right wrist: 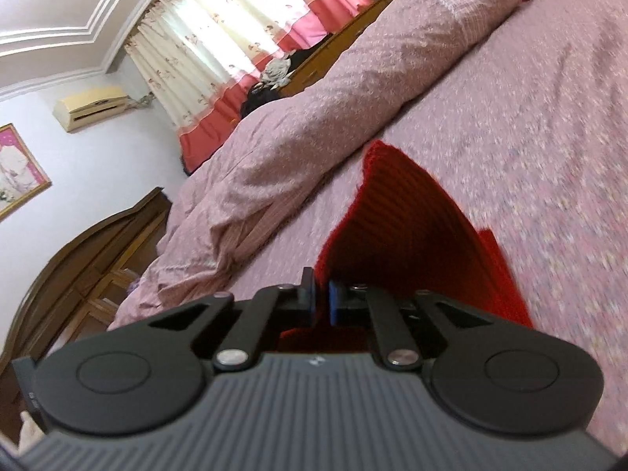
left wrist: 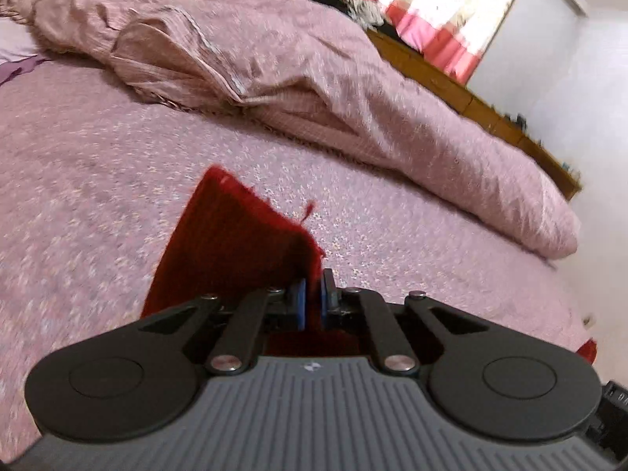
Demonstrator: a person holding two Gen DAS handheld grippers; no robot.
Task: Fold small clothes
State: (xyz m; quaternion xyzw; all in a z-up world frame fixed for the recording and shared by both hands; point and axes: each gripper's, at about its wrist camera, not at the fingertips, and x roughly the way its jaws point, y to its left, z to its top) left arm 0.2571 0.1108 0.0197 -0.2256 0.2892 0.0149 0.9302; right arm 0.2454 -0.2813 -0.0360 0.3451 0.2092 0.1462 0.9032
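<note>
A small dark red knitted garment [left wrist: 231, 247] is held up over the pink flowered bedsheet [left wrist: 98, 180]. My left gripper [left wrist: 313, 294] is shut on its right edge, with the cloth pinched between the blue pads [left wrist: 300, 302]. In the right wrist view the same red garment [right wrist: 400, 227] rises from my right gripper [right wrist: 322, 294], which is shut on its lower left edge. Part of the cloth hangs below each gripper and is hidden by the gripper body.
A crumpled pink quilt [left wrist: 294, 78] lies along the far side of the bed, also in the right wrist view [right wrist: 314, 117]. Behind it are a wooden bed frame [left wrist: 471, 98] and red-and-cream curtains [right wrist: 235, 51]. A wooden wardrobe [right wrist: 78, 259] stands at the left.
</note>
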